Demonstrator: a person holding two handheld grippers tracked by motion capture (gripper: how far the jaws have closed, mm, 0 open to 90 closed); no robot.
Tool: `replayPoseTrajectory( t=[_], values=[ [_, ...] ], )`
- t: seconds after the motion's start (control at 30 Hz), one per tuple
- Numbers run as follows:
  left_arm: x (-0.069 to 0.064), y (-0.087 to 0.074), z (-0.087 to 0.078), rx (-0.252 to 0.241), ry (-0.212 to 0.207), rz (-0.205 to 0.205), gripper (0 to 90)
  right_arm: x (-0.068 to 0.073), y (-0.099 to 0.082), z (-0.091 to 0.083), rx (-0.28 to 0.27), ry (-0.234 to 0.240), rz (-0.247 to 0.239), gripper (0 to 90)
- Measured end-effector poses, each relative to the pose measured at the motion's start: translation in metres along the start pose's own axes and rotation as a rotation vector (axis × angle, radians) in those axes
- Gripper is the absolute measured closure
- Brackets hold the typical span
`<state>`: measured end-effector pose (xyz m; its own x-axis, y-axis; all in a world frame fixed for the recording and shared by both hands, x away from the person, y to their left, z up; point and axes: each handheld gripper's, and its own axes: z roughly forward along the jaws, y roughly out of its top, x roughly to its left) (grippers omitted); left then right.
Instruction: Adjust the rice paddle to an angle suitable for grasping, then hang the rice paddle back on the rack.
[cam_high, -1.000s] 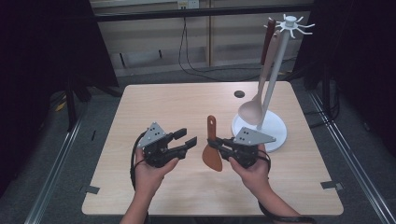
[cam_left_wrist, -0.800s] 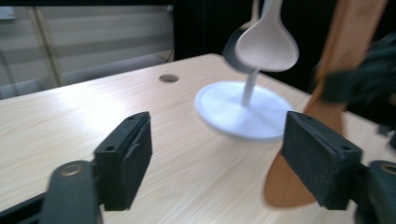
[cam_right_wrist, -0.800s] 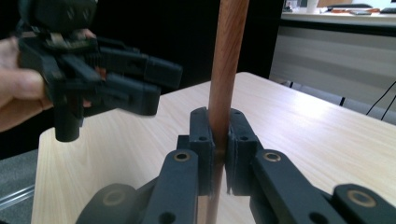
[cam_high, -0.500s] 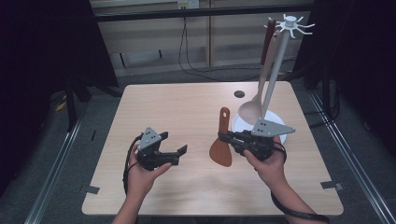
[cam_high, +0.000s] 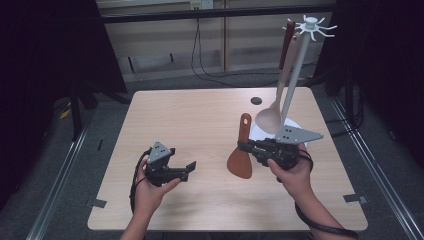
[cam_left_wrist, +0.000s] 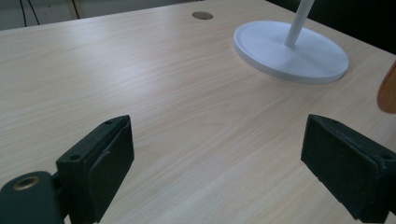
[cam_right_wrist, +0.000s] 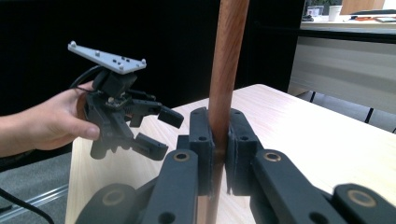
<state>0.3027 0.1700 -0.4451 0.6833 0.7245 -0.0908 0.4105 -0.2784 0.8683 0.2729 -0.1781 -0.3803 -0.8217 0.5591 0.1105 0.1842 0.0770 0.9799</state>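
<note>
A: The right gripper (cam_high: 246, 146) is clamping the wooden spatula (cam_high: 241, 156) by its handle, above the table (cam_high: 190, 115), beside the white rack (cam_high: 300, 70).

B: The left gripper (cam_high: 186, 169), jaws just opening, is holding nothing. Keep that handle steady while lifting towards a hook.

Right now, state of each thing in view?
Left gripper: open, empty, jaws just opened.
Right gripper: shut on spatula handle.
Spatula: held, blade down.
Stand: upright on the table.
Spoon: hanging from stand.
</note>
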Motion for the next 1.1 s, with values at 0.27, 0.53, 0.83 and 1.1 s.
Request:
replayPoseTrajectory(
  t=[0.27,0.53,0.83,1.1],
  values=[
    [-0.003,-0.001,0.003,0.015,0.007,0.018,6.8,-0.010,0.009,-0.013,-0.017,-0.007,0.002,83.8],
    [-0.001,-0.002,0.003,0.028,0.012,0.016,6.5,-0.022,0.021,-0.025,-0.041,-0.005,0.011,83.8],
    [0.000,-0.004,0.005,0.035,0.008,0.009,6.5,-0.030,0.039,-0.033,-0.048,-0.003,-0.006,83.8],
    [-0.002,-0.003,0.005,0.036,0.004,0.010,6.5,-0.037,0.052,-0.042,-0.082,-0.005,0.012,83.8]
  ],
)
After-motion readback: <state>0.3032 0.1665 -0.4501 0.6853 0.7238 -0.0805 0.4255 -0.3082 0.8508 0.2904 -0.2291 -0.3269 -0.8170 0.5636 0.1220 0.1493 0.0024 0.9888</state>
